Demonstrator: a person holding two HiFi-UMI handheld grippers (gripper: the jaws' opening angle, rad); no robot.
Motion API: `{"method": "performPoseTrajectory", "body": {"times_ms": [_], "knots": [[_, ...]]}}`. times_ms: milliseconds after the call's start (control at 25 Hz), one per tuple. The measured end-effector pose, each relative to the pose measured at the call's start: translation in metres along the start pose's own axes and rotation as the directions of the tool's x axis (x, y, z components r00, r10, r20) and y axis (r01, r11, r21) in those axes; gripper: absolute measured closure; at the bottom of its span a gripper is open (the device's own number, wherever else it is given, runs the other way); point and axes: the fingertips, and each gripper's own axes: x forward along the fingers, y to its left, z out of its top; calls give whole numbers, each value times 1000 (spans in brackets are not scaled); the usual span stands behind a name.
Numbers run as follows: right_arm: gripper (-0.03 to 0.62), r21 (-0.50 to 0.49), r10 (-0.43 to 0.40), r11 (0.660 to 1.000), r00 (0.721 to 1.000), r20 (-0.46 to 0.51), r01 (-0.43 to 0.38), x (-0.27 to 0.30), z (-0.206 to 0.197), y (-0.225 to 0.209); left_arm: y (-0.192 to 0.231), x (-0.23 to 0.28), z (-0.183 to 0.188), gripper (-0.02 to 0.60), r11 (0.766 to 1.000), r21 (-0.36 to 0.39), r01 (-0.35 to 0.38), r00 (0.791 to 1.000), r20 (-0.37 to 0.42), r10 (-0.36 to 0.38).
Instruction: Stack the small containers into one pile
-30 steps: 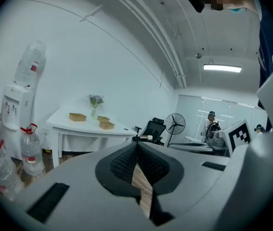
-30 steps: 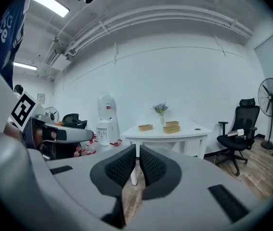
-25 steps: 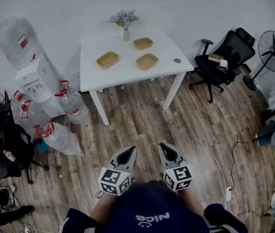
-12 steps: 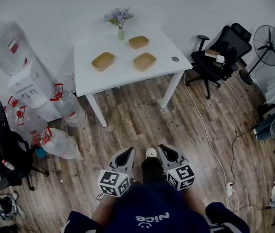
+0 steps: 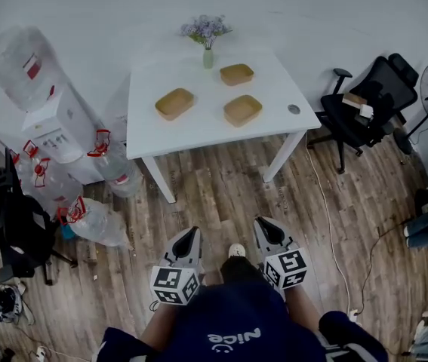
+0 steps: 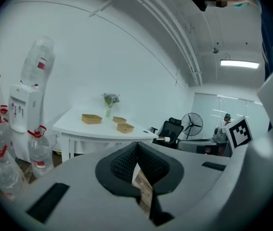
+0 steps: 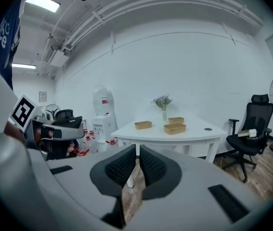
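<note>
Small containers [image 7: 175, 128], three of them, tan, all on the white bench [image 5: 214, 136], none stacked yet. Left container [image 5: 174, 103] sits by itself. Front container [image 5: 242, 110] and back container [image 5: 236, 74] lie nearer each other on the right, the back one near a vase of flowers [image 5: 207, 51].

They look like thin open trays with flared walls. Probably light and a little flexible, easy to dent or tip if pinched hard. Best hold, by my reckoning: one long rim wall between the jaws, lifted level so it nests into the next. A light tray may skid on the smooth top if nudged.

Person stands on the wooden floor [image 5: 221, 179], well short of the bench. Left hand-held gripper [image 5: 190, 232] and right hand-held gripper [image 5: 263, 222] are low in front of the body, side by side, aimed at the bench and tipped slightly down. Both are clenched, jaws pressed together, nothing between them.
</note>
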Motion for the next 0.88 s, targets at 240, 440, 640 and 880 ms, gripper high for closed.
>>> {"method": "performPoseTrajectory", "body": {"times_ms": [240, 440, 640, 880], "knots": [[539, 13, 19, 1000, 999, 42, -20, 34, 25, -75, -1, 65, 28, 561, 998, 44, -44, 999, 26, 43], [539, -7, 64, 998, 997, 36, -64, 59, 34, -120, -20, 120, 43, 561, 997, 61, -48, 998, 46, 45], [539, 12, 91, 996, 995, 31, -92, 70, 34, -159, -27, 162, 45, 561, 990, 69, -123, 991, 66, 118], [539, 21, 62, 998, 998, -18, -62, 85, 27, -196, -33, 195, 47, 561, 993, 58, -105, 994, 47, 102]]}}
